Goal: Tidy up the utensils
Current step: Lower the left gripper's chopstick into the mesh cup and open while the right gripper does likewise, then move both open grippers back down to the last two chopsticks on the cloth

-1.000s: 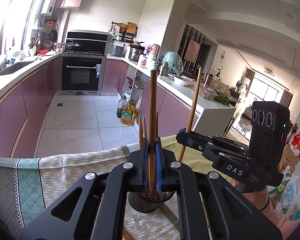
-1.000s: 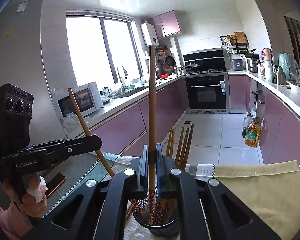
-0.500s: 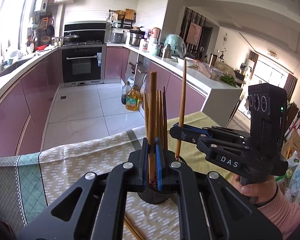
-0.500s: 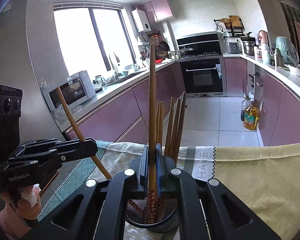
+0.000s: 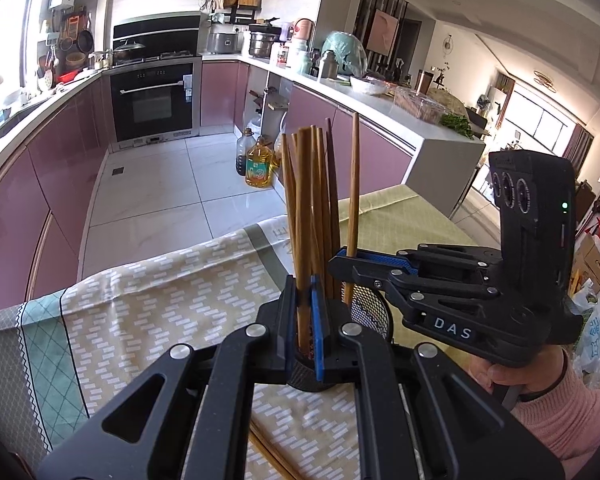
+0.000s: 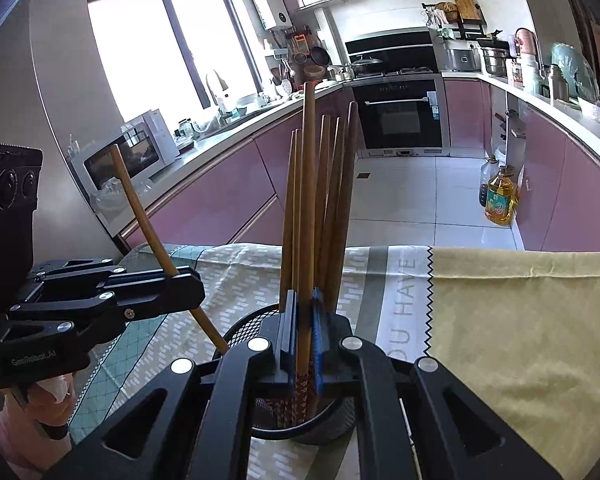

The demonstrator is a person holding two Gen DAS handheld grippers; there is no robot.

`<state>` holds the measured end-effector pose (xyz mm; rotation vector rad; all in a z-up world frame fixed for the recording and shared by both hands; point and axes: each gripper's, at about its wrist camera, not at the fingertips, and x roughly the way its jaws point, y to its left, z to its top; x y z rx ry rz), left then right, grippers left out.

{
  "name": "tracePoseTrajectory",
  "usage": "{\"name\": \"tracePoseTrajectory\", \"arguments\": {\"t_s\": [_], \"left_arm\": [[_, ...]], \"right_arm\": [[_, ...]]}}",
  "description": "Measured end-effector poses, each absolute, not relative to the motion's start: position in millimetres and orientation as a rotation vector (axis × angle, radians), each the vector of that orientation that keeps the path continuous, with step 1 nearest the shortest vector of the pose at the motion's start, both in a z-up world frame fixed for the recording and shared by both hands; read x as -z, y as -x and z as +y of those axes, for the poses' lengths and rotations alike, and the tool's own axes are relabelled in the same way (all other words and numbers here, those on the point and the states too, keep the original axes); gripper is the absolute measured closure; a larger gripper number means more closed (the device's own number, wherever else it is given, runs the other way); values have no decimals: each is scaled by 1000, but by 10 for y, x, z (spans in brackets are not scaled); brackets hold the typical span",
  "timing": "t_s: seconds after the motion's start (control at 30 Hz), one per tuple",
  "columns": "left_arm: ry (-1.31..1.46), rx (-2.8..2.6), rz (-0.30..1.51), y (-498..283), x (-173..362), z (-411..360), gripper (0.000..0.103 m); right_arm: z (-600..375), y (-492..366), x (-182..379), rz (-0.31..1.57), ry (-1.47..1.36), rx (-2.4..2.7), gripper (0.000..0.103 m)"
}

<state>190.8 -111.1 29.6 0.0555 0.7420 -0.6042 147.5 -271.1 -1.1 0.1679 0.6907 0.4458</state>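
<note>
A black mesh cup (image 6: 240, 332) stands on the tablecloth with several wooden chopsticks (image 6: 332, 200) upright in it; it also shows in the left wrist view (image 5: 370, 312). My left gripper (image 5: 305, 308) is shut on one chopstick (image 5: 303, 216) whose lower end is in the cup. My right gripper (image 6: 305, 332) is shut on another chopstick (image 6: 309, 184), its patterned tip down inside the cup. In each view the other gripper shows at the side, clamped on its stick: the right one (image 5: 342, 258), the left one (image 6: 192, 284).
The patterned tablecloth (image 5: 160, 304) covers the table, with a plain yellow-green part (image 6: 520, 320) at right. More chopsticks (image 5: 272, 456) lie on the cloth near me. Beyond the table edge is the kitchen floor with oil bottles (image 5: 258, 164) and purple cabinets.
Both grippers have moved down toward the cup with their chopsticks. The sticks' lower ends now sit deeper in the cup, and the cup looks larger and closer.
</note>
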Motion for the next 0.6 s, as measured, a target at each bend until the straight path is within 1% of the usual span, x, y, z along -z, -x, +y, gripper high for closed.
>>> {"name": "tracePoseTrajectory", "arguments": {"t_s": [0.33,0.4,0.43,0.47,0.5,0.53,0.6], "left_arm": [[-30,583,779,-2040,-120,-1165,94],[-20,575,767,-1999,-97,-1135,90],[-19,568,758,-1972,-93,-1118,85],[-16,561,747,-1944,-93,-1096,82],[-10,555,737,-1915,-96,-1068,82],[-5,551,727,-1880,-98,-1039,81],[6,536,694,-1782,-119,-956,76]], "right_arm": [[-2768,-1468,-17,680,-182,-437,95],[-2776,-1441,-22,674,-184,-440,93],[-2781,-1425,-28,670,-186,-439,89],[-2789,-1397,-34,665,-190,-441,87],[-2794,-1372,-41,661,-192,-445,83],[-2793,-1337,-54,653,-193,-448,81],[-2796,-1256,-91,634,-192,-466,79]]}}
